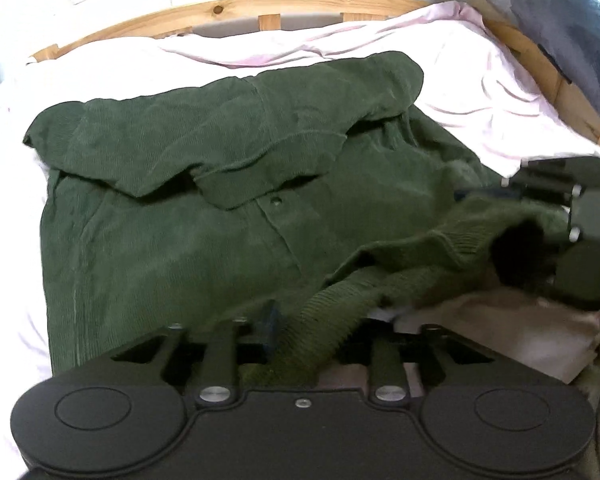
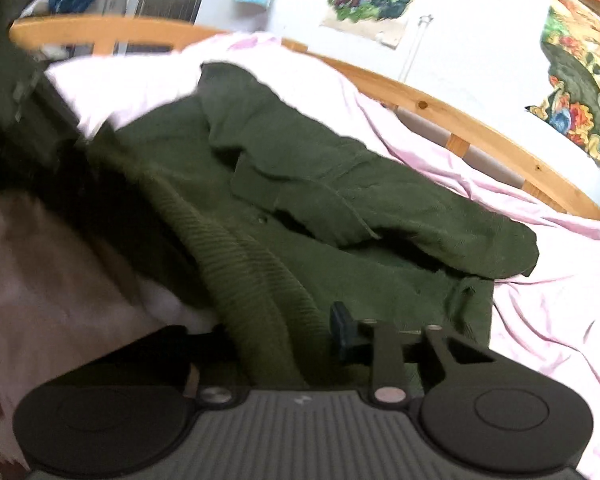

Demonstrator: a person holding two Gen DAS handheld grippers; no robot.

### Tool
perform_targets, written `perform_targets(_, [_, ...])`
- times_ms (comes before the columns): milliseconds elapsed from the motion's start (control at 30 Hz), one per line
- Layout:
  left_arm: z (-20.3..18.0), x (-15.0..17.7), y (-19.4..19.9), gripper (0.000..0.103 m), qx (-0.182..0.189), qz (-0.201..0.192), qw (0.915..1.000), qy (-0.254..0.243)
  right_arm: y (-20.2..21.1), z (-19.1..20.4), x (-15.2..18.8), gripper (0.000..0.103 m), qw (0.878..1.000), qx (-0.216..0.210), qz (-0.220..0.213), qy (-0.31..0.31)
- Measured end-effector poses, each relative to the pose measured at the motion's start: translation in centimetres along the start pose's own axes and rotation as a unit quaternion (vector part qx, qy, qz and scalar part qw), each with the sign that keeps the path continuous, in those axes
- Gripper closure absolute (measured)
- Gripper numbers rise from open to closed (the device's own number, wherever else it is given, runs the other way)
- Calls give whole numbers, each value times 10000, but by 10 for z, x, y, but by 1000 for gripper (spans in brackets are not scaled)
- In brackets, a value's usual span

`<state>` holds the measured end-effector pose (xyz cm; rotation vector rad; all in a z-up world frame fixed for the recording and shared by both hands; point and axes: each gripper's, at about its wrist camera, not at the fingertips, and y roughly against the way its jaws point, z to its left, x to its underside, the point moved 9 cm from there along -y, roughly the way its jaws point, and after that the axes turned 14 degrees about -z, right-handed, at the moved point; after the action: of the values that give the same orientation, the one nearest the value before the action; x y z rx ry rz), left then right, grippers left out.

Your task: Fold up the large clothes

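Note:
A dark green corduroy jacket (image 1: 180, 200) (image 2: 320, 184) lies spread on a pink sheet, collar and one sleeve folded over its front. Its ribbed hem (image 1: 400, 256) (image 2: 240, 272) is lifted off the bed in a band that runs between both grippers. In the left wrist view my left gripper (image 1: 312, 332) is shut on the hem. One blue pad (image 1: 270, 316) shows beside the cloth and the other is hidden. My right gripper (image 1: 532, 224) (image 2: 276, 340) is shut on the hem's other end, with only its right pad (image 2: 342, 332) visible. The left gripper (image 2: 40, 128) is a dark blur in the right wrist view.
The pink sheet (image 1: 480, 80) (image 2: 540, 300) covers a bed with a curved wooden frame (image 1: 260, 4) (image 2: 460, 120). Bright posters (image 2: 580, 80) hang on the white wall behind. A dark blue bundle (image 1: 572, 40) sits beyond the frame. Pale beige cloth (image 1: 500, 336) (image 2: 40, 280) lies at the near edge.

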<state>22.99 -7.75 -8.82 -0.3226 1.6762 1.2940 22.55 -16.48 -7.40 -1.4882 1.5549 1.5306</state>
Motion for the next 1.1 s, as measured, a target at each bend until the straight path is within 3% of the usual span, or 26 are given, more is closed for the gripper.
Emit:
perform_targets(33, [-3, 6, 1, 52, -32, 29, 10000, -70, 2, 0, -2, 77, 10000, 2, -81, 9])
perform_targets(133, [-8, 25, 3, 43, -152, 123, 9990, -399, 8, -8, -7, 78, 9996, -10, -233, -157])
perform_targets(233, [-3, 45, -1, 42, -656, 327, 9928, -946, 10, -13, -12, 78, 9991, 14, -318, -290])
perform_targets(300, [10, 52, -1, 42, -982, 352, 9890, -1049, 11, -16, -15, 79, 9987, 47, -384, -325])
perform_targets(467, [60, 49, 21, 57, -1927, 263, 9787, -656, 12, -25, -19, 79, 9978, 165, -506, -400])
perform_targets(567, [87, 51, 31, 64, -2182, 331, 9736, -580, 15, -28, -19, 78, 9981, 217, -511, -272])
perform_targets(667, [101, 48, 36, 82, -2248, 300, 9725, -528, 13, -19, -6, 54, 9987, 313, -167, 356])
perform_targets(700, [104, 44, 36, 83, -2201, 253, 9743, -413, 13, -17, 1, 44, 9981, 322, -8, 533])
perform_targets(800, [106, 27, 40, 92, -2171, -23, 9759, -234, 11, -12, 27, 32, 9919, 322, 729, 990])
perform_targets(900, [108, 10, 44, 96, -2173, -297, 9756, -80, 14, -24, 42, 26, 9791, 737, 1247, 1424])
perform_targets(967, [109, 2, 49, 96, -2157, -426, 9755, 5, 17, -31, 44, 31, 9769, 857, 1349, 1415])
perform_targets(1033, [107, -2, 53, 97, -2160, -510, 9750, 53, 19, -33, 43, 69, 9797, 686, 1365, 1301])
perform_targets(1100, [103, -4, 63, 98, -2156, -675, 9741, 60, 24, -29, 39, 96, 9779, 651, 1291, 1512])
